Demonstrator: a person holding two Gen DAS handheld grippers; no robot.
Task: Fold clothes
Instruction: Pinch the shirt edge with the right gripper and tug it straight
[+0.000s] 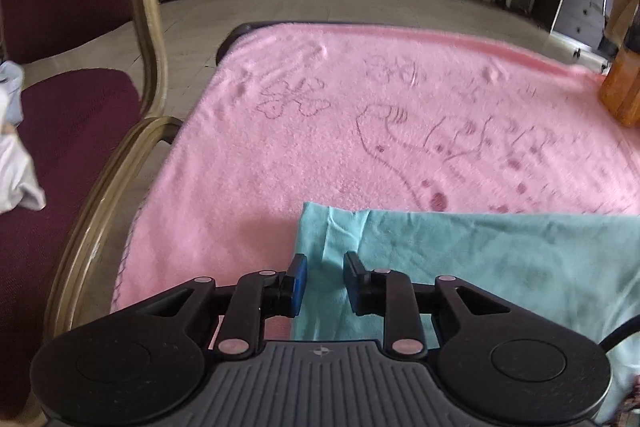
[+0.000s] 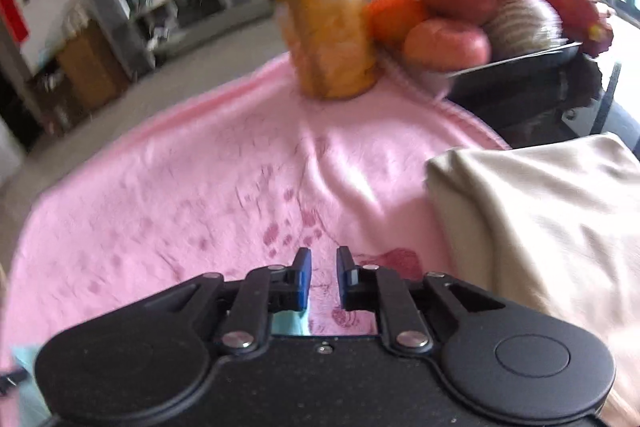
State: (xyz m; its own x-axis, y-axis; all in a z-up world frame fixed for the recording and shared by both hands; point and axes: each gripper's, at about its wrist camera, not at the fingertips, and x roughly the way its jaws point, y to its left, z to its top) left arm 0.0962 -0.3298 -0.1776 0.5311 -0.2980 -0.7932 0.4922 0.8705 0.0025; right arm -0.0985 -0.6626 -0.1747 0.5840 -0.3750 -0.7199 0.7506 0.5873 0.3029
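Observation:
A teal garment [image 1: 480, 259] lies flat on the pink blanket [image 1: 320, 131] at the near right in the left wrist view. My left gripper [image 1: 325, 267] is open, its jaws a narrow gap apart over the garment's left edge, holding nothing. My right gripper [image 2: 323, 265] is open and empty above the pink blanket [image 2: 180, 187]. A sliver of the teal garment [image 2: 290, 323] shows under it. A folded cream cloth [image 2: 540, 219] lies at the right of the blanket.
A maroon chair [image 1: 72, 131] with a wooden frame stands to the left, white clothes [image 1: 16, 155] on its seat. An orange bottle [image 2: 332, 27] and a tray of fruit [image 2: 480, 15] stand at the blanket's far edge. Shelves line the far wall.

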